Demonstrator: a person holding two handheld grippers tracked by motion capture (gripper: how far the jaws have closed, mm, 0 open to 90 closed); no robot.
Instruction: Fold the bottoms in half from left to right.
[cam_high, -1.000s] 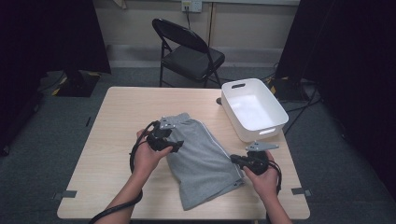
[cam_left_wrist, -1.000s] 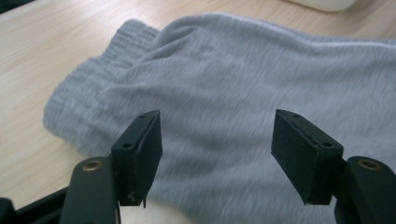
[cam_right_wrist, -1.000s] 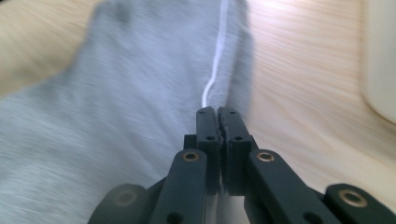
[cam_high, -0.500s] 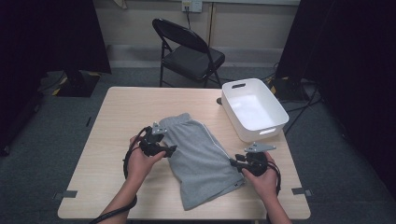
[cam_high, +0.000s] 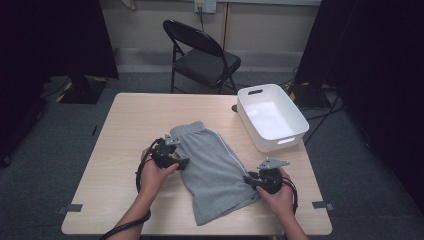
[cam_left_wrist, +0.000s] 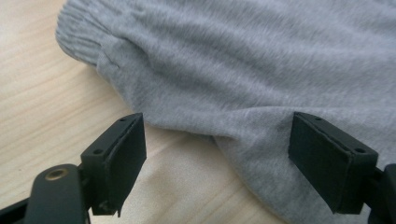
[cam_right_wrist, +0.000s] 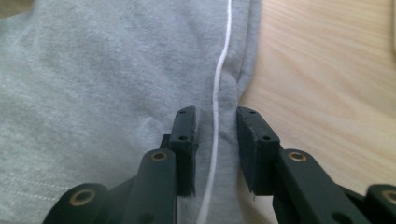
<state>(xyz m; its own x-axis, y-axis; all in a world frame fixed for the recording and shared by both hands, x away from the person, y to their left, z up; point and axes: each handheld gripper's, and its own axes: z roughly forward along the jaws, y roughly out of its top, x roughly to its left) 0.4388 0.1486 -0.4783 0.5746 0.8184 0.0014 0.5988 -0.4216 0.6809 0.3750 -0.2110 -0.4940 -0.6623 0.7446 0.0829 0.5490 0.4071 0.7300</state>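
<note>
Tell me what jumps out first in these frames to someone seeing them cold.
The grey shorts lying flat mid-table, with a white side stripe near one edge. A gripper sits at each side of them: the left gripper wide open at the shorts' edge below the ribbed waistband, the right gripper with jaws nearly closed astride the stripe. Beyond, a white plastic bin stands at the table's far right corner, with a black folding chair behind the table.

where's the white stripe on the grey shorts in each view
High view: the white stripe runs down the right edge of the grey shorts, toward the right gripper.
Left gripper view: grey fabric fills the top, above the left gripper with its jaws wide apart; the stripe is out of frame.
Right gripper view: the stripe runs top to bottom, passing between the jaws.
Shared landmark: the light wooden table.
</note>
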